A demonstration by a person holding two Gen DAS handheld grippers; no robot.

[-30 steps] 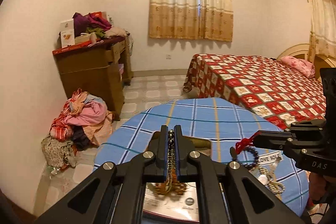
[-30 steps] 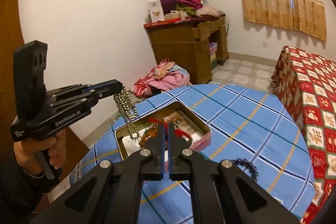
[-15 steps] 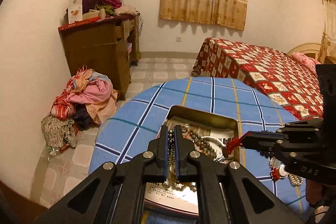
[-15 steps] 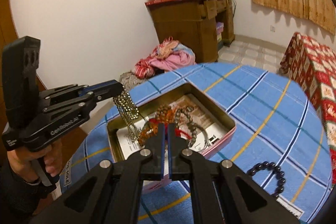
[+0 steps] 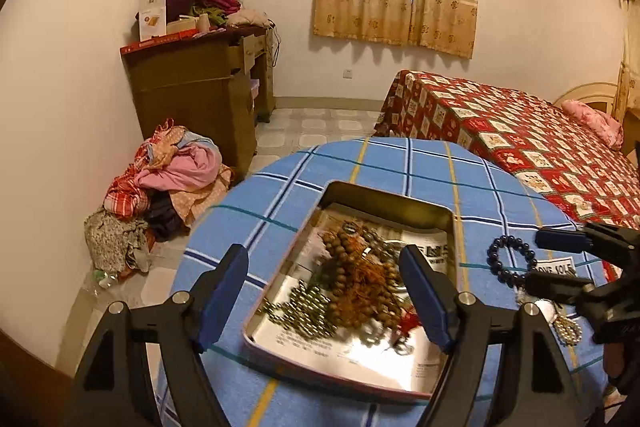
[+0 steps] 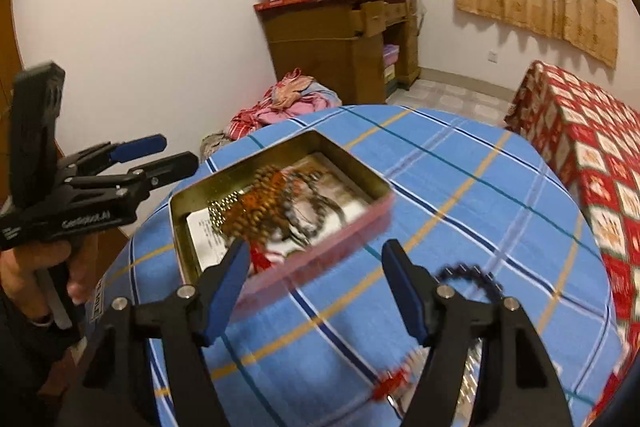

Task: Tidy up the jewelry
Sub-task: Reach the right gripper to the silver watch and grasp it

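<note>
An open pink metal tin (image 5: 280, 351) (image 6: 340, 227) sits on the round table. It holds a gold bead necklace (image 5: 298, 309) (image 6: 222, 207), a brown wooden bead strand (image 5: 352, 267) (image 6: 256, 205) and a red tassel (image 6: 260, 261). My left gripper (image 5: 324, 297) (image 6: 160, 155) is open and empty above the tin. My right gripper (image 6: 314, 285) (image 5: 560, 261) is open and empty over the tin's near edge. A dark bead bracelet (image 5: 510, 259) (image 6: 472, 275) lies on the cloth beside the tin, with pearl pieces (image 5: 566, 327) nearby.
The table has a blue checked cloth (image 5: 400, 163) (image 6: 460, 187). Behind it are a wooden cabinet (image 5: 200, 95), a pile of clothes on the floor (image 5: 160, 183) and a bed with a red cover (image 5: 520, 131). A small white label (image 5: 554, 267) lies near the bracelet.
Both grippers opened. The gold necklace dropped from my left gripper and the red-tasselled strand from my right gripper into the tin. Both cameras have tilted down toward the tin.
</note>
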